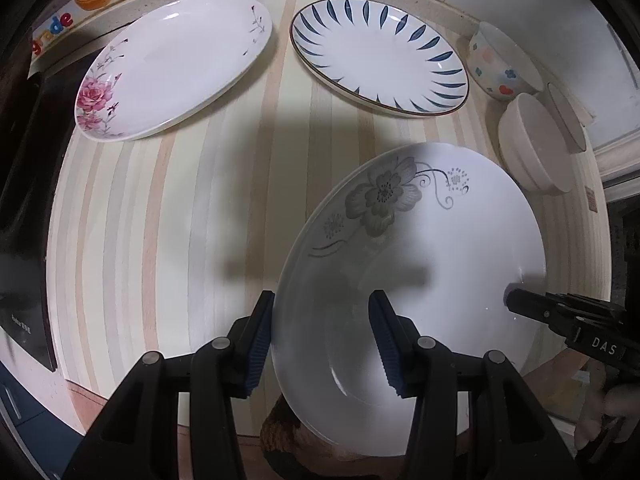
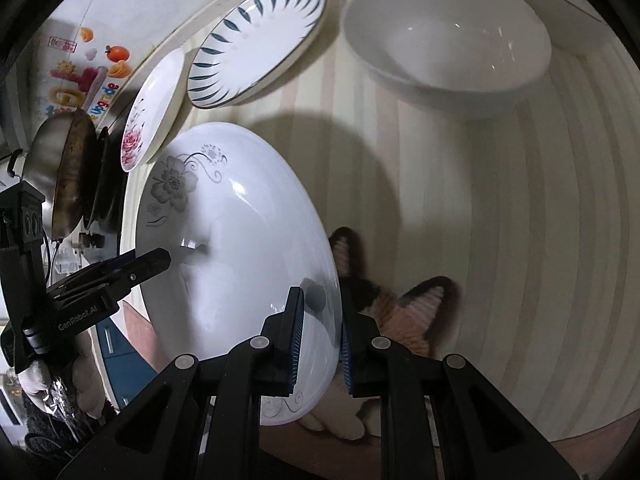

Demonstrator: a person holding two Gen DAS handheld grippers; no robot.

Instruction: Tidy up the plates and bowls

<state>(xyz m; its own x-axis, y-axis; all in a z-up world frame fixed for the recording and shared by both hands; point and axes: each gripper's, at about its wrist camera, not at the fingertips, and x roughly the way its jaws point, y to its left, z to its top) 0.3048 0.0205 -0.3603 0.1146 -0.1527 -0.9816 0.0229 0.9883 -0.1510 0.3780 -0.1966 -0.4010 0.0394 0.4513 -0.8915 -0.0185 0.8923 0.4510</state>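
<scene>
A white plate with a grey flower pattern [image 1: 420,264] is held above the striped table, tilted. My left gripper [image 1: 324,344] has its jaws around the plate's near rim, with a gap between the pads and the rim. My right gripper [image 2: 320,340] is shut on the plate's [image 2: 240,240] opposite rim; its fingers [image 1: 532,304] also show in the left wrist view. A pink rose plate [image 1: 172,68] and a blue leaf plate [image 1: 380,56] lie at the back. A plain white bowl [image 2: 448,40] stands at the right.
A spotted bowl [image 1: 500,60], a cream bowl [image 1: 532,148] and a third bowl's rim [image 1: 568,116] stand at the right edge of the striped table [image 1: 180,240]. A dark appliance [image 1: 24,200] is at the left. A pan [image 2: 68,176] and slippers [image 2: 404,300] show in the right wrist view.
</scene>
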